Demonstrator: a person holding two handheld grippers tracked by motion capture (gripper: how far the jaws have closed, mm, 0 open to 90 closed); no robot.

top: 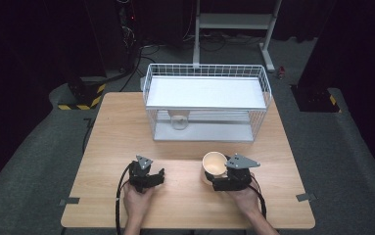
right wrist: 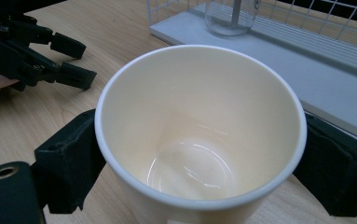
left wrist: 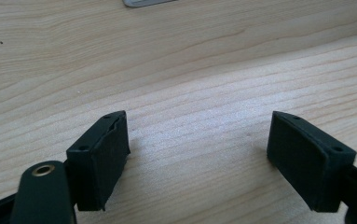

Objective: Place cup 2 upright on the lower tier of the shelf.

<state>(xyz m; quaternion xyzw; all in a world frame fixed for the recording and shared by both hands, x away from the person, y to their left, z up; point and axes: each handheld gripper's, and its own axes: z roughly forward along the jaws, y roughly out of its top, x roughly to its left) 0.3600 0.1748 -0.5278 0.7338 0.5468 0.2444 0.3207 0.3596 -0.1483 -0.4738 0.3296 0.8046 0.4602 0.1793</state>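
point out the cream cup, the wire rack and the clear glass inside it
cream cup (right wrist: pixel 199 154): right gripper view, inner wall.
wire rack (top: pixel 205 69): high view, top back rim.
clear glass (top: pixel 179 120): high view, its side, on the lower shelf.

On the tabletop (top: pixel 116 147) the wire rack (top: pixel 207 103) stands at the far side, a glass (top: pixel 179 120) on its lower shelf. Nearer, the cup (top: pixel 214 164) sits in the right tool (top: pixel 222 177), with the left tool (top: pixel 156 177) to its left.
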